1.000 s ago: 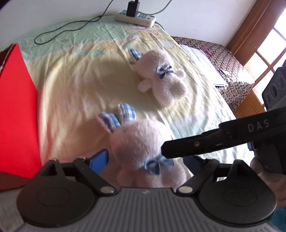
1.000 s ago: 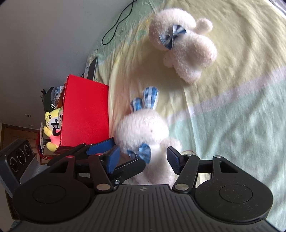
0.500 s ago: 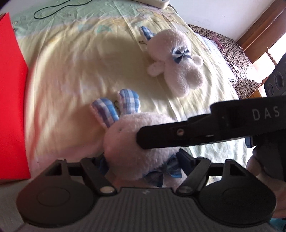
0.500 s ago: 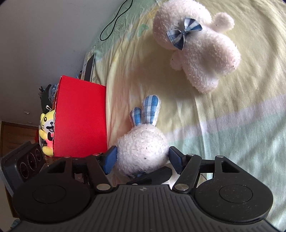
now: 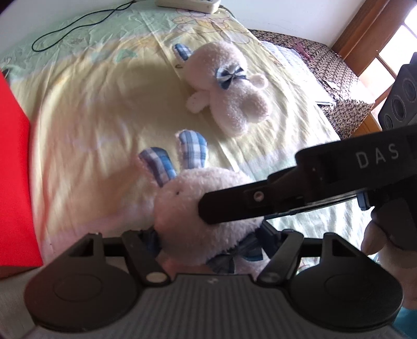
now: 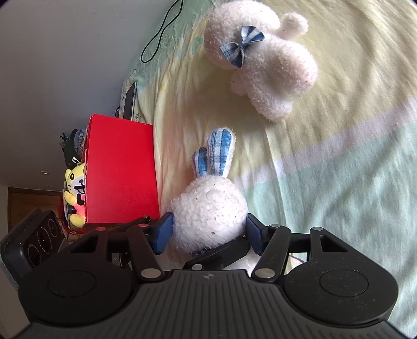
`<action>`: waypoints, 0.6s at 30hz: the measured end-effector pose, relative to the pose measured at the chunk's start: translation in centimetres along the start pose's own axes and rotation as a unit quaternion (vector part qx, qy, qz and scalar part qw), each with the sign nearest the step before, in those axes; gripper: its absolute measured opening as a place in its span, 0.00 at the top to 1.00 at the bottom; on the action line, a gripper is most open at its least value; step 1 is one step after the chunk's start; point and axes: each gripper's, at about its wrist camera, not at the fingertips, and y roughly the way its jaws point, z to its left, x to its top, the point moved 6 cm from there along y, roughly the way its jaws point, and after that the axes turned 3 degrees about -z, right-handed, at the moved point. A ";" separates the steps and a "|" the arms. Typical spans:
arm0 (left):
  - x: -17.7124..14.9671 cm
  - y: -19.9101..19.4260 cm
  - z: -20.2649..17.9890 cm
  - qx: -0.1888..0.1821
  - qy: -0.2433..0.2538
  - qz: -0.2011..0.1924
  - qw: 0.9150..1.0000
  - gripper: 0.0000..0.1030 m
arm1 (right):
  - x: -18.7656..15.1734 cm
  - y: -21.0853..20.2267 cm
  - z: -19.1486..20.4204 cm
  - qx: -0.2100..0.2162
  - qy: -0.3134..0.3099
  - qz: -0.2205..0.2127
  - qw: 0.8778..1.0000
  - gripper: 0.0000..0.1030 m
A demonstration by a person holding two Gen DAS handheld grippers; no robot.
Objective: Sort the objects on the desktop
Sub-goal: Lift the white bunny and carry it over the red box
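1. We are looking down at a bed sheet (image 5: 86, 109) in pale yellow with a mint-green border, wrinkled and lit by daylight, with faint cartoon prints along its far edge.
2. We are holding the near plush rabbit (image 6: 208, 213) with both tools: the right gripper (image 6: 208, 229) is pressing its blue pads against either side of the white head, checked ears pointing away from us.
3. The left gripper (image 5: 208, 240) is flanking the same toy lower down, by its blue bow; we are seeing fingers against the fur, though the pads are mostly hidden, so the clamp looks likely rather than certain.
4. A second plush rabbit (image 5: 229, 88) is lying on its side farther up the sheet, well apart from the first, bow facing up.
5. A red box (image 6: 121, 169) is standing at the left edge of the bedding, with a yellow tiger toy (image 6: 75, 190) just beside it.
6. A black cable (image 5: 78, 26) is trailing across the far border towards a white power strip (image 5: 187, 4) near the plain wall.
7. A wooden window frame (image 5: 365, 36) is showing at far right, above a patterned dark cover (image 5: 328, 70).
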 end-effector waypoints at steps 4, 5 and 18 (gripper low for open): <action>0.9 -1.1 -1.6 0.000 0.029 -0.018 0.999 0.30 | -0.1 -2.1 0.5 0.009 0.000 -0.036 0.999 0.40; 1.1 -1.6 -1.9 0.000 0.035 -0.025 0.999 0.30 | 0.0 -2.7 0.8 0.012 -0.002 -0.047 0.999 0.40; 5.4 -12.9 0.7 0.036 0.072 -0.167 0.983 0.30 | 0.8 -4.9 12.5 0.084 -0.100 -0.172 0.976 0.39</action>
